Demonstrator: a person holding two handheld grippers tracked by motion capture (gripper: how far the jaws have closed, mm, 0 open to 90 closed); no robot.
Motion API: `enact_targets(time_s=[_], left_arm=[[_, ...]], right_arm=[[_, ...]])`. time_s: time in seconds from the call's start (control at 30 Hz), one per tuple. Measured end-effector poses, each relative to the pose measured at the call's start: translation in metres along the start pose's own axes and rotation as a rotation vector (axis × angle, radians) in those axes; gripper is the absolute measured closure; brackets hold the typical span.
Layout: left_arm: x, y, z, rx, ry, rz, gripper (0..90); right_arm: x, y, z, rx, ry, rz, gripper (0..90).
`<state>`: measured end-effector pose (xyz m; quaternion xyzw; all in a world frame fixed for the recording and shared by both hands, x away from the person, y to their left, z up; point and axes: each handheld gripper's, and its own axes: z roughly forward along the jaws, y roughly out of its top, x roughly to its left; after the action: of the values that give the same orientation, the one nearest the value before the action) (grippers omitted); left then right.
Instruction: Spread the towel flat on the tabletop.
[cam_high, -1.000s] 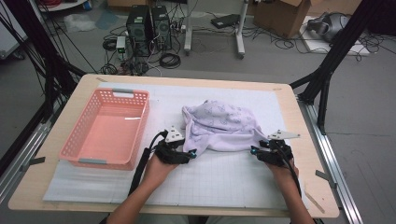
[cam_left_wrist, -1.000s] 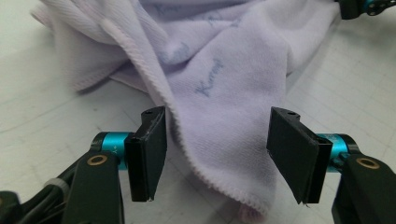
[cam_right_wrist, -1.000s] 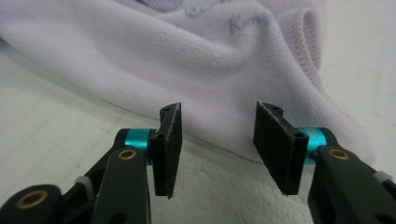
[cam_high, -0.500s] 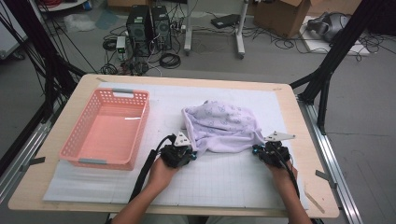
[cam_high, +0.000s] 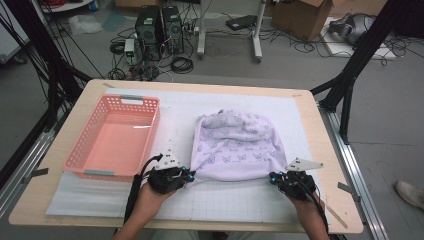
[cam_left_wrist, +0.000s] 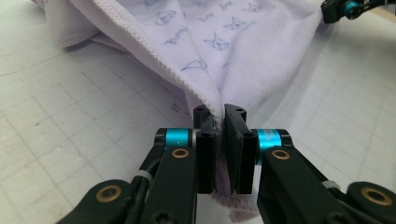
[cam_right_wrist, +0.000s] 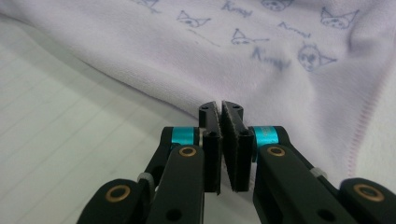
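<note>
Lilac towel (cam_high: 235, 147) lies just right of the pink basket (cam_high: 112, 145), and you hold its two near corners: left gripper (cam_left_wrist: 219, 122) clamped on the stitched hem, right gripper (cam_right_wrist: 221, 119) pinching a thin fold. Risk: that shallow right bite may slip under tension, and the bunched far edge could drag crooked.

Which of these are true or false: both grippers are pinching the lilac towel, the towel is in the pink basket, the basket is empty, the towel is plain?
1. Both the left gripper and the right gripper are shut on the lilac towel. True.
2. The towel lies in the pink basket. False: it lies on the white mat, beside the basket.
3. The basket is empty. True.
4. The towel is plain. False: it carries small printed figures.
</note>
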<state>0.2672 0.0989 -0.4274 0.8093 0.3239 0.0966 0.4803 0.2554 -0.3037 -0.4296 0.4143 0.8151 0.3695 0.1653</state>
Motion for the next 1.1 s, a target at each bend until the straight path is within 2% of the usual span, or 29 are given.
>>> enact_targets(time_s=[0.13,0.27,0.57,0.63,0.7,0.73,0.8,0.83,0.93,1.0,1.1], left_arm=[[-0.007,-0.009,-0.012,-0.029,-0.015,-0.027,82.7],[-0.015,-0.018,-0.023,-0.036,-0.019,-0.047,82.6],[-0.045,-0.033,-0.042,-0.039,-0.029,-0.084,82.2],[-0.05,-0.035,-0.044,-0.051,0.0,-0.089,76.4],[-0.052,-0.034,-0.043,-0.057,0.05,-0.101,59.7],[-0.051,-0.032,-0.042,-0.064,0.075,-0.098,53.4],[-0.049,-0.029,-0.041,-0.09,0.105,-0.099,46.4],[-0.047,-0.026,-0.04,-0.094,0.114,-0.091,45.6],[-0.036,-0.021,-0.031,-0.077,0.135,-0.096,45.2],[-0.027,-0.019,-0.023,-0.051,0.143,-0.111,44.7],[-0.018,-0.018,-0.011,-0.019,0.145,-0.121,43.1]], right_arm=[[0.011,-0.007,-0.014,-0.01,0.016,0.006,86.3],[0.022,-0.016,-0.027,-0.006,0.044,0.001,86.3],[0.041,-0.038,-0.058,0.035,0.14,-0.005,86.4],[0.043,-0.044,-0.064,0.032,0.156,-0.007,84.5],[0.041,-0.047,-0.068,0.004,0.112,-0.006,66.2],[0.038,-0.047,-0.069,-0.015,0.094,0.02,60.2],[0.028,-0.046,-0.07,-0.06,0.054,0.06,54.9],[0.023,-0.045,-0.071,-0.075,0.037,0.085,53.1],[0.009,-0.042,-0.063,-0.07,-0.04,0.086,47.3],[0.0,-0.04,-0.051,-0.045,-0.057,0.103,46.4],[-0.007,-0.036,-0.036,-0.04,-0.057,0.106,43.7]])
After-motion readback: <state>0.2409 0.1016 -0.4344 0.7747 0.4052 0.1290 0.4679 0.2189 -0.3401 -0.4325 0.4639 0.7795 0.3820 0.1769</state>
